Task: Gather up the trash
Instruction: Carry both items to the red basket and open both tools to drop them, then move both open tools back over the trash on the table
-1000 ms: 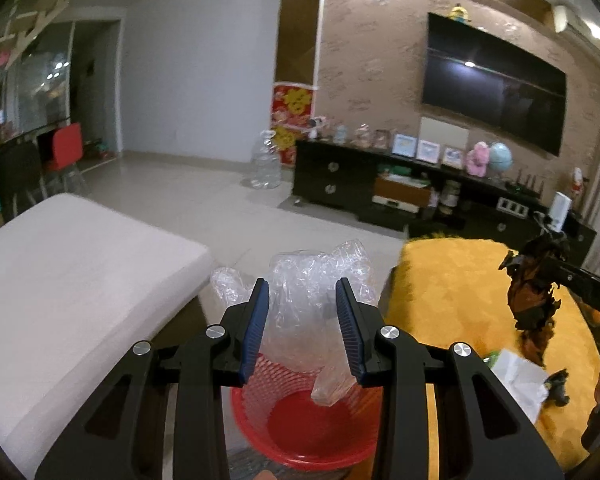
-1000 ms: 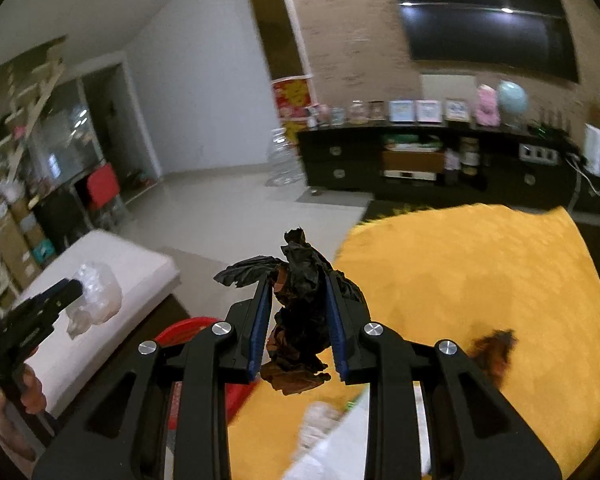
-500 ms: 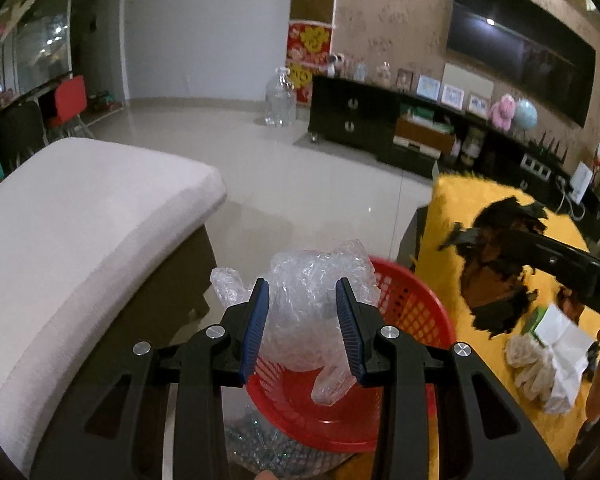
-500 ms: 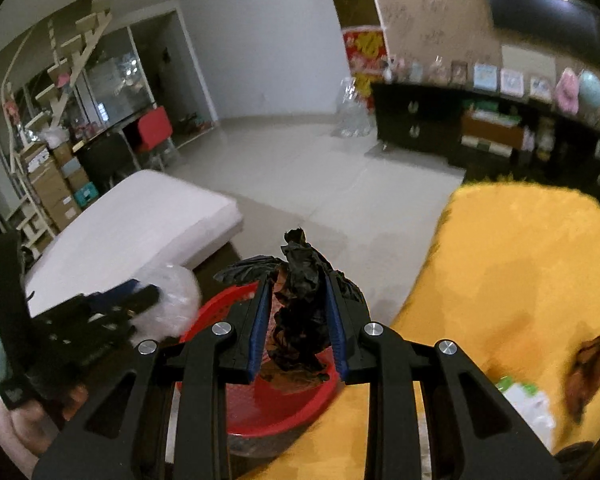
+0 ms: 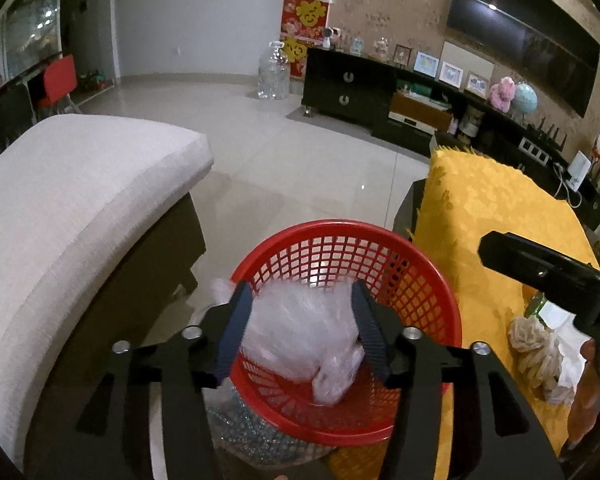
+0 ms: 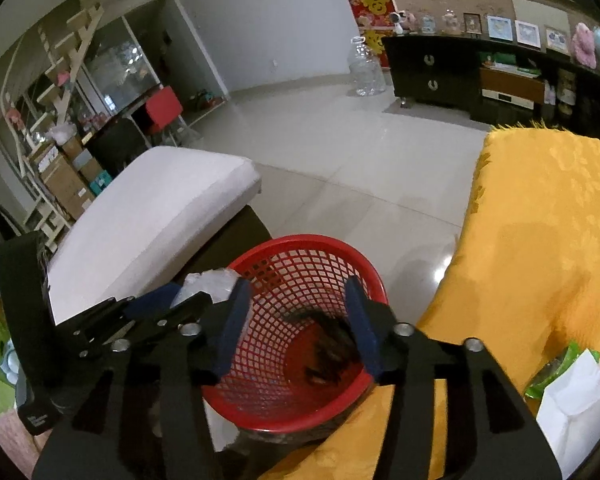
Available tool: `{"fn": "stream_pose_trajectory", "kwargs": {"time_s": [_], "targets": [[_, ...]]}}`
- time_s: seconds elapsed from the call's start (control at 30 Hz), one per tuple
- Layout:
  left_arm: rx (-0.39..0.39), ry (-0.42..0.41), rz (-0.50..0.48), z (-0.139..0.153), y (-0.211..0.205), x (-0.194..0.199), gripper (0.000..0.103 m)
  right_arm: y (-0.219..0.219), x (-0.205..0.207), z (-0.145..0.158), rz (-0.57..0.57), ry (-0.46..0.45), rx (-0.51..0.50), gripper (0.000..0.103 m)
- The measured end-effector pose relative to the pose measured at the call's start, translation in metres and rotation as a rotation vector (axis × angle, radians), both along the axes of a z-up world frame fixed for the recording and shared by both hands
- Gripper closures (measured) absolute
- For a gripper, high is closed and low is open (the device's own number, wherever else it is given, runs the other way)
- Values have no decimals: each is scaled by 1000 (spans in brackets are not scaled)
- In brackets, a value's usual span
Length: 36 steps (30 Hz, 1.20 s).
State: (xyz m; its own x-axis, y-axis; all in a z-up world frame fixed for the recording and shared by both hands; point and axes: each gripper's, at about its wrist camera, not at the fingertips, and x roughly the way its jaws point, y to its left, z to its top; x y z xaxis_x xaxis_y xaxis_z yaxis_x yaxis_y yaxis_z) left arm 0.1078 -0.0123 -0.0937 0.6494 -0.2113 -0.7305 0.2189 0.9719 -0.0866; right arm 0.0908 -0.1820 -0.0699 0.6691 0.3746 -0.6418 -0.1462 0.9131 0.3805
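Fingers [image 6: 236,320] apart over red basket [image 6: 300,272], blurred dark scrap [image 6: 332,344] inside.

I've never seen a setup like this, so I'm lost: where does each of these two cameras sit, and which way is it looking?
Left wrist: sits on the left gripper, looking forward and down along its opening fingers, clear plastic wad between them over the red basket; a bit of the person's other hand shows at right.
Right wrist: sits on the right gripper, facing down into the same basket, dark scrap dropping between its opening fingers; no body part is clear.
Shared: basket, yellow cloth, white cushion, and each other's gripper.
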Motion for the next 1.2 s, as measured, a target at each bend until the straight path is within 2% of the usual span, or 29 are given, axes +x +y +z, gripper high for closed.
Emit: {"fn": "stream_pose_trajectory", "kwargs": {"time_s": [0.13,0.23,0.3,0.37,0.47,0.57,0.67,0.77,0.97,1.07,1.13,1.2], "targets": [[-11,-24,8,9,-2,-5,34,-10,-10,9,-31,-21,5,46],[-14,-77,7,22,-8,-13,23,-23,-15,18,-57,-50,-20,41],[-29,-116,-10,33,-15,-21,18,-31,-28,30,-94,-90,-56,37],[-40,-149,-25,42,-22,-26,16,-40,-40,41,-132,-131,-96,29],[-15,-237,-42,57,-35,-40,11,-57,-61,58,-218,-192,-154,17],[-6,-279,-86,66,-52,-50,9,-80,-83,74,-301,-248,-192,11],[-4,-267,-148,62,-73,-55,9,-105,-105,83,-368,-279,-220,7],[1,-237,-203,53,-90,-61,9,-133,-126,83,-439,-282,-253,7],[-13,-173,-383,38,-139,-79,9,-178,-158,74,-555,-262,-227,7],[9,-138,-459,25,-161,-86,9,-192,-167,68,-588,-245,-212,7],[33,-120,-470,14,-172,-84,9,-199,-172,64,-602,-232,-202,7],[35,-91,-439,5,-174,-73,9,-204,-177,60,-613,-222,-191,7]]}}
